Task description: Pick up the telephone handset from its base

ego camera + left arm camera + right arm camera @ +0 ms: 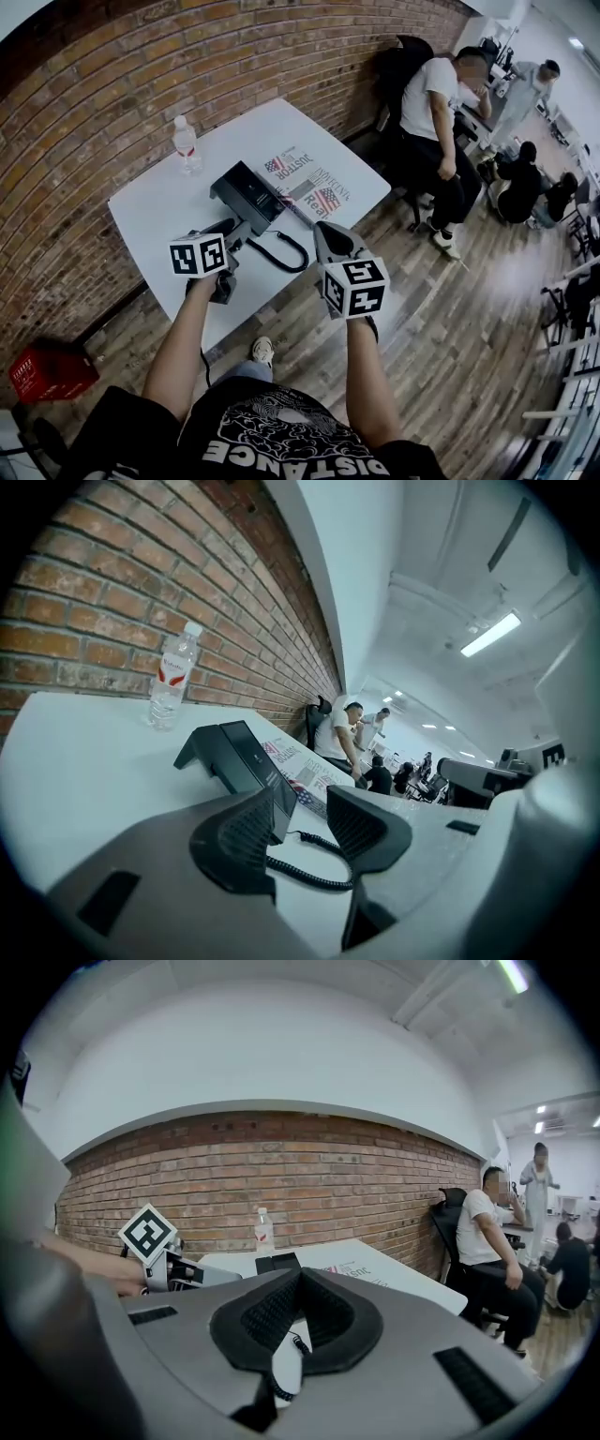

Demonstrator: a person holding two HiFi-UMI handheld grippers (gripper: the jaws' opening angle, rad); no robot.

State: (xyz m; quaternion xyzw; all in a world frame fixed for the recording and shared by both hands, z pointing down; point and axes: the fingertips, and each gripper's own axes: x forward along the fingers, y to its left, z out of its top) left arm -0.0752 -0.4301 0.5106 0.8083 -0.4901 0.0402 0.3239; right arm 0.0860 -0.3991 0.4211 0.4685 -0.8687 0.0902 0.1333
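While both grippers hang at the near edge of the white table point(150, 217), the black telephone base point(249, 195) sits mid-table, its slanted face towards the person.

- Handset point(236, 190): black on black, outline poor in every view; it seems to lie on the base, along the top.
- Coiled cord point(287, 253): loops over the tabletop between base and near edge, and shows beyond both pairs of jaws.
- Left gripper point(302, 804): jaws spread, nothing between them, aimed at the base from just short of it; only cord and tabletop show in the gap.
- Right gripper point(298, 1279): jaw tips pressed together, pinching nothing, held to the right of the left gripper, apart from the telephone.
- Water bottle point(187, 145): upright near the brick wall point(112, 84), behind the base.
- Printed sheet point(311, 184) with flag pictures: flat on the table, just right of the base.
- Seated person in a white shirt point(433, 112): past the far table corner, on the wood floor point(469, 319).
- Red crate point(52, 371): on the floor at lower left.
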